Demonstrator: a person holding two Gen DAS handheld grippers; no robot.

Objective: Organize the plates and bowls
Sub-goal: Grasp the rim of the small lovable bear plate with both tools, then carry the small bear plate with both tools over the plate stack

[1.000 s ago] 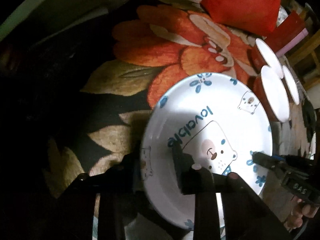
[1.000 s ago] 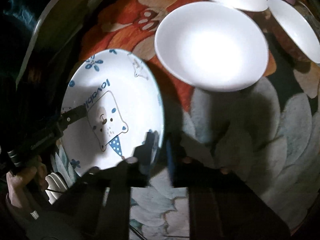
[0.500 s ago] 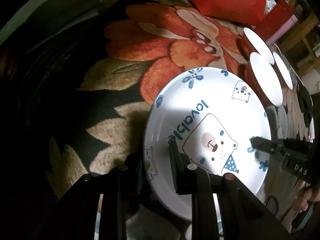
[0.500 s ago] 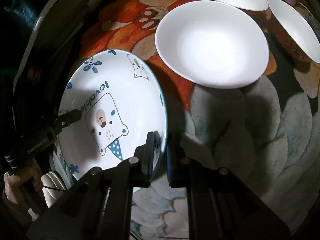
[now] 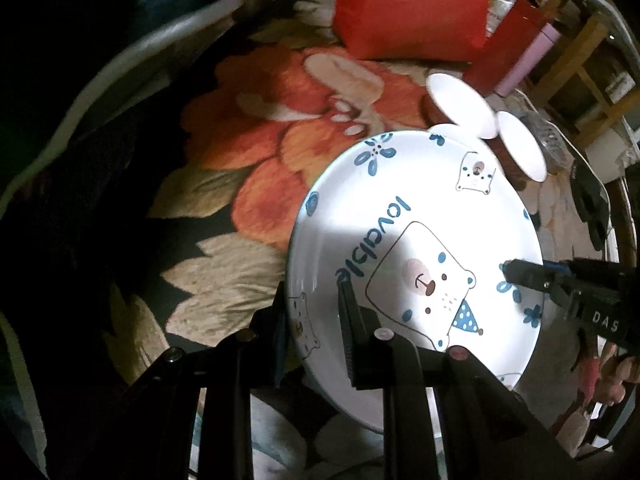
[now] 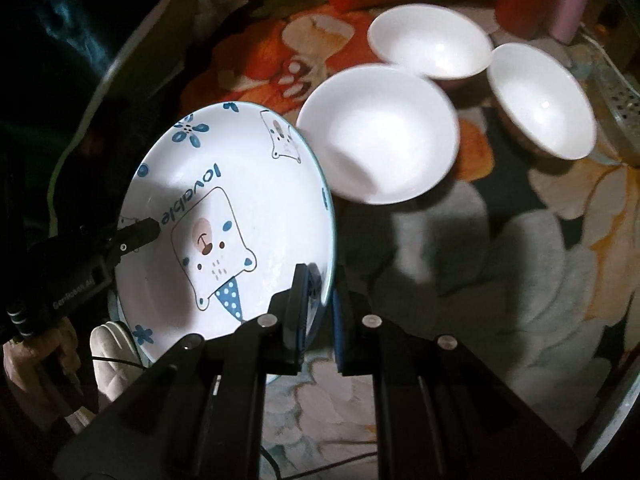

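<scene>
A white plate with a blue bear drawing and the word "lovable" (image 5: 416, 240) is held off the flowered tablecloth by both grippers. My left gripper (image 5: 314, 312) is shut on its near left rim. My right gripper (image 6: 320, 304) is shut on its opposite rim; the plate (image 6: 224, 216) stands tilted in that view. The right gripper also shows at the plate's right edge in the left wrist view (image 5: 516, 272). Three white bowls (image 6: 378, 136) (image 6: 430, 42) (image 6: 542, 100) sit on the cloth beyond the plate.
A red bag (image 5: 412, 4) and a red and pink box (image 5: 516, 48) stand at the table's far side. A wooden frame (image 5: 592, 64) is at the far right. A white ribbed object (image 6: 108, 348) lies under the plate's near left edge.
Both grippers have lifted the bear plate higher and tilted it more upright. The white bowls now sit farther away in the right wrist view.
</scene>
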